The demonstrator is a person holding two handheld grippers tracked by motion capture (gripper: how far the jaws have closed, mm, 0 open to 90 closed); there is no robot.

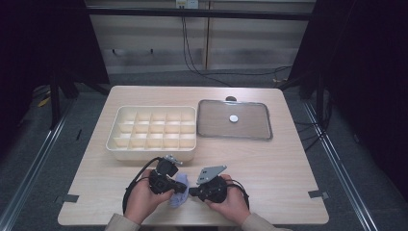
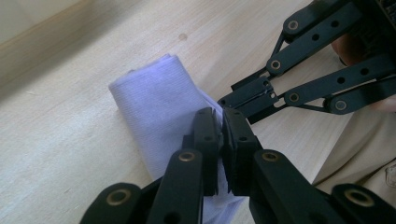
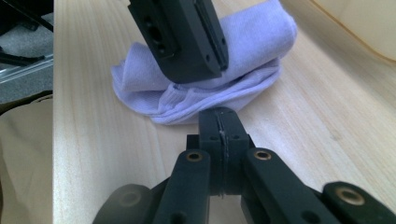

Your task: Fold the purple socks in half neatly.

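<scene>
While the pale lilac folded cotton sock lies on the light wooden table at about six o'clock, just in front of the person, the left gripper is clenched on its near folded edge. Closed on nothing, the right gripper has its jaws pressed together, their tips just short of the sock's cuff. At twelve o'clock from the sock sits the cream plastic divided organiser box; at one o'clock lies the clear rectangular lid. I judge the folding or rolling step is in hand. Next, the right gripper likely must open and take the loose cuff.
</scene>
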